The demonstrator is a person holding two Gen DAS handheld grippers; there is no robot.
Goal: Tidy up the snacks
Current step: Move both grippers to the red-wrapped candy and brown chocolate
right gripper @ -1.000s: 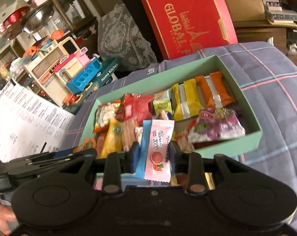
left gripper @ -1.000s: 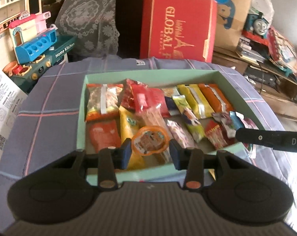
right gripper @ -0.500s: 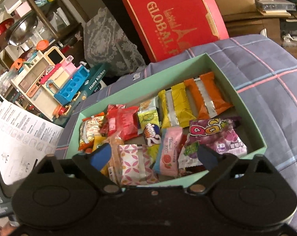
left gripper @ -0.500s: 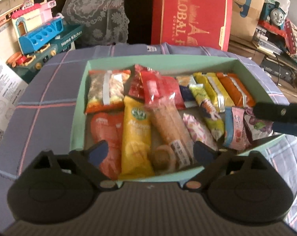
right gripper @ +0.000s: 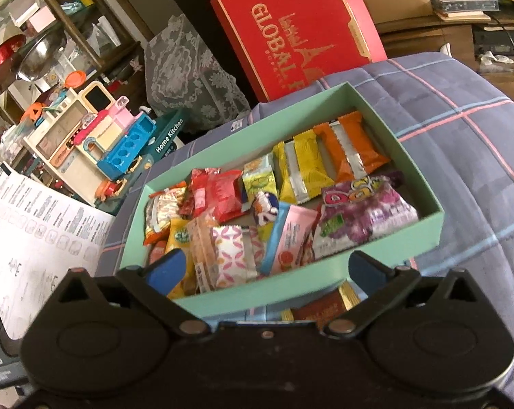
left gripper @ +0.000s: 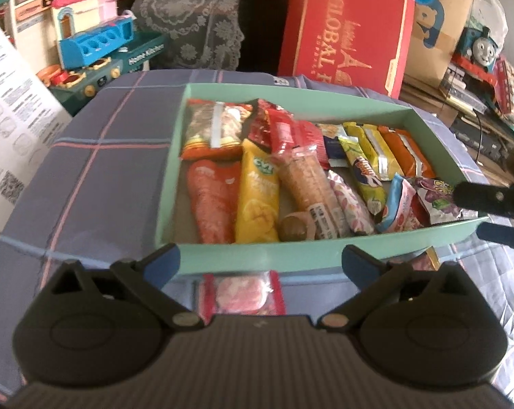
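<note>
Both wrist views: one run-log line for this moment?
left gripper: opening, empty | right gripper: opening, empty | green box: full of snacks | red-edged packet: outside box, on blanket

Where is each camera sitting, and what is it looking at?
Left wrist view: sits on the left gripper, looks down over its open, empty fingers at the green box of snacks; the right gripper pokes in at the right edge.
Right wrist view: sits on the right gripper, open and empty too, looks at the same green box from its right end.
Both views share the box, the checked cloth and the red carton behind.
</note>
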